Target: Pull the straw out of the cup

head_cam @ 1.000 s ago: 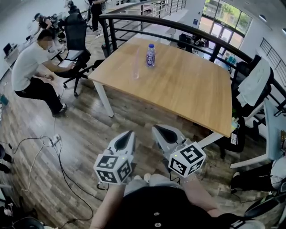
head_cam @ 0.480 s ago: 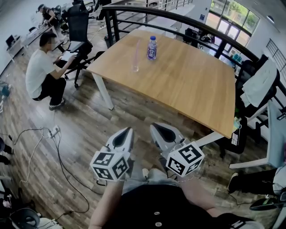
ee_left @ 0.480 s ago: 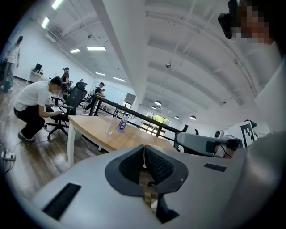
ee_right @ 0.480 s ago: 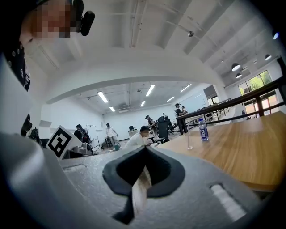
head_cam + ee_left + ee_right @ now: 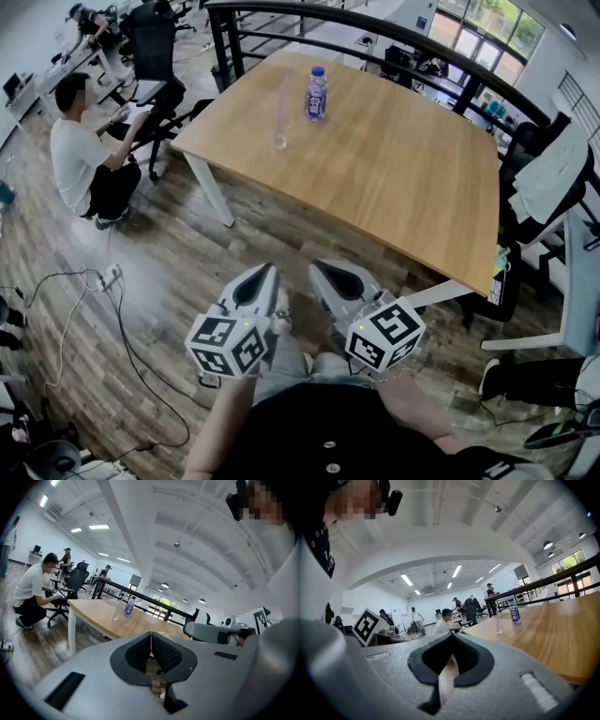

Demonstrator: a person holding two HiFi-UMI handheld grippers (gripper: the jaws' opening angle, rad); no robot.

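A clear cup [image 5: 279, 141] with a tall clear straw [image 5: 283, 98] stands on the far left part of the wooden table [image 5: 394, 187]. It also shows small in the left gripper view as the cup [image 5: 115, 617], and in the right gripper view as the cup [image 5: 499, 631]. Both grippers hang low in front of my body, over the floor and well short of the table. My left gripper [image 5: 265, 272] is shut with nothing in it. My right gripper [image 5: 322, 269] is shut and empty too. Their jaws meet along a closed seam in both gripper views.
A small water bottle [image 5: 317, 94] with a blue label stands just right of the cup. A person [image 5: 84, 155] sits at a desk with office chairs [image 5: 155, 56] at the left. A black railing [image 5: 375, 37] runs behind the table. Cables [image 5: 84, 309] lie on the wood floor.
The head view has shifted a little, and the table sits slightly higher in it. Both grippers stay shut and side by side in much the same place. The person at the left has shifted position.
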